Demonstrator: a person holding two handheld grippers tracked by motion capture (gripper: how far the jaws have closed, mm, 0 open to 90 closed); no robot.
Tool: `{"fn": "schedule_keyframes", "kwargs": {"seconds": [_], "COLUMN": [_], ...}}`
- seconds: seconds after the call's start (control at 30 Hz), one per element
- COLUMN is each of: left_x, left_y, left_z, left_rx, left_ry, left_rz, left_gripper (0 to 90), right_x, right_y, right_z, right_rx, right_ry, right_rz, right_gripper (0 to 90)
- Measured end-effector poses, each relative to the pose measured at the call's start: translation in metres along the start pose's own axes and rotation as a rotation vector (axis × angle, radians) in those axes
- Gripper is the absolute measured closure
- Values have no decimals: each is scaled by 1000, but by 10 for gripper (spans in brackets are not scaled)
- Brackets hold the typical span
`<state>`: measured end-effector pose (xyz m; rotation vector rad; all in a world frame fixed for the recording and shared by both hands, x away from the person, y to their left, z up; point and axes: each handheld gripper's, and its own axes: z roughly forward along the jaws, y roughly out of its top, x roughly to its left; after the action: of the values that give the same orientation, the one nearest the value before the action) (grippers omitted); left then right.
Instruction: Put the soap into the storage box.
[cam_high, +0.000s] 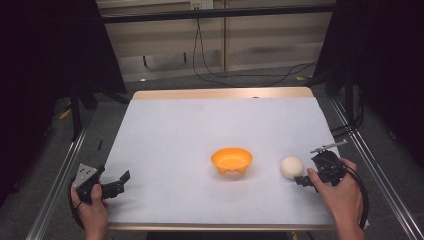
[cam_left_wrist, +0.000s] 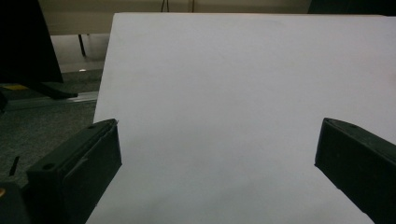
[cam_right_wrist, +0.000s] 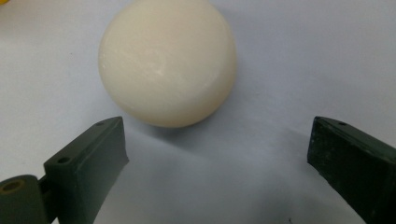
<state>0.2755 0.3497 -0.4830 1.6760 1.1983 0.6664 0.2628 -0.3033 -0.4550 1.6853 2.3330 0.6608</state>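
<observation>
Two grippers wait at the table's near edge: the left gripper spread wide over bare surface at the left corner, the right gripper wide too, just short of the cream ball right of the orange bowl. Closing off-centre could likely nudge the ball and send it rolling away.

A: How many balls? 
B: One cream ball, just ahead of the right claw. 
A: Bowls? 
B: One orange bowl, farther off beyond the ball. 
A: Claws? 
B: Two, counting the left claw.
</observation>
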Motion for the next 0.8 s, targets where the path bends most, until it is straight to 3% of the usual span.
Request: {"fn": "schedule_keyframes", "kwargs": {"seconds": [0.8], "left_x": [-1], "left_y": [0], "left_z": [1], "left_rx": [10], "left_ry": [0], "left_rz": [7], "left_gripper": [3], "right_x": [14], "right_y": [36], "right_z": [4], "right_rx": [14], "right_ry": [48], "right_rz": [-50], "right_gripper": [67]}}
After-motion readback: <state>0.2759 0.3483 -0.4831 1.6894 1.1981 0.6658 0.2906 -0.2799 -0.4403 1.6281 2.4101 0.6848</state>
